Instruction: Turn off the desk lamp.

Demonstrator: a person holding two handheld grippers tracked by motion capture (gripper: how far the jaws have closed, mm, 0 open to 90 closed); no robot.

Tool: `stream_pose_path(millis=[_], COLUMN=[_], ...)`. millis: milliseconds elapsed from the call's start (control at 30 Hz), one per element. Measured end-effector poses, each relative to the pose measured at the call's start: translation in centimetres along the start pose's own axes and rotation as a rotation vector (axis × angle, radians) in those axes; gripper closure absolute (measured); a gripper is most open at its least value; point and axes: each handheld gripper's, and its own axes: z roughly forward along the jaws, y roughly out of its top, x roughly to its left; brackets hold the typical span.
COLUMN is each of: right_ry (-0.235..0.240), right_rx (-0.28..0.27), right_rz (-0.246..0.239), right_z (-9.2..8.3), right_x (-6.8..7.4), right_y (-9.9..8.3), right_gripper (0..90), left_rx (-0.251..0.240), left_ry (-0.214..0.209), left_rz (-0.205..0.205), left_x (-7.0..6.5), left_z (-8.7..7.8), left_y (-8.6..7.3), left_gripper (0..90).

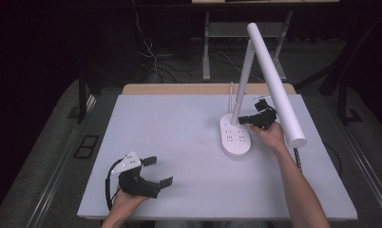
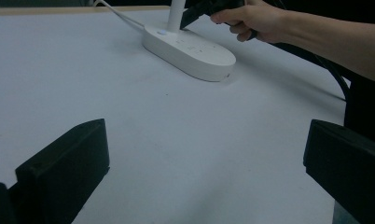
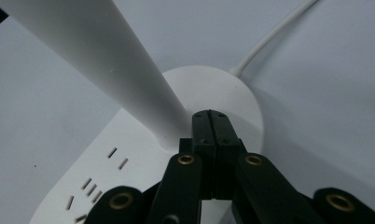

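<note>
surface: white table [image 1: 179,142] | on it: white lamp base [image 1: 235,137], its cord [image 1: 231,97]

**Two hands, one gripper wide apart, one pressed together**

The left hand [image 1: 127,198] rests low at the near edge, holding the left gripper [image 1: 158,171] level with its jaws spread wide and nothing between them. The right forearm stretches forward and up, and the right hand [image 1: 271,135] holds the right gripper [image 1: 241,119] pointing leftward, its jaws pressed flat together.
</note>
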Motion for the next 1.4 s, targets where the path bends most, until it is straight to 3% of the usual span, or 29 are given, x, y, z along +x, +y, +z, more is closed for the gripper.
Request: stream_pose_path(millis=[400, 667, 967, 1400], right_ry=[-0.013, -0.011, -0.025, -0.020], right_rx=[0.009, -0.024, -0.025, -0.036], right_rz=[0.005, 0.011, 0.005, 0.004], right_z=[-0.12, 0.01, -0.03, -0.96], right_x=[0.32, 0.13, 0.38, 0.56], right_y=[0.18, -0.34, -0.32, -0.08], right_gripper=[90.0, 90.0, 90.0, 90.0], left_rx=[-0.005, -0.006, -0.012, -0.015], left_ry=[0.005, 0.007, 0.008, 0.009], left_rz=[-0.006, -0.002, -0.003, -0.004], left_x=[0.01, 0.02, 0.00, 0.01], left_z=[-0.06, -0.07, -0.13, -0.23], left_y=[-0.01, 0.04, 0.05, 0.04], left_gripper=[0.0, 0.0, 0.0, 0.0])
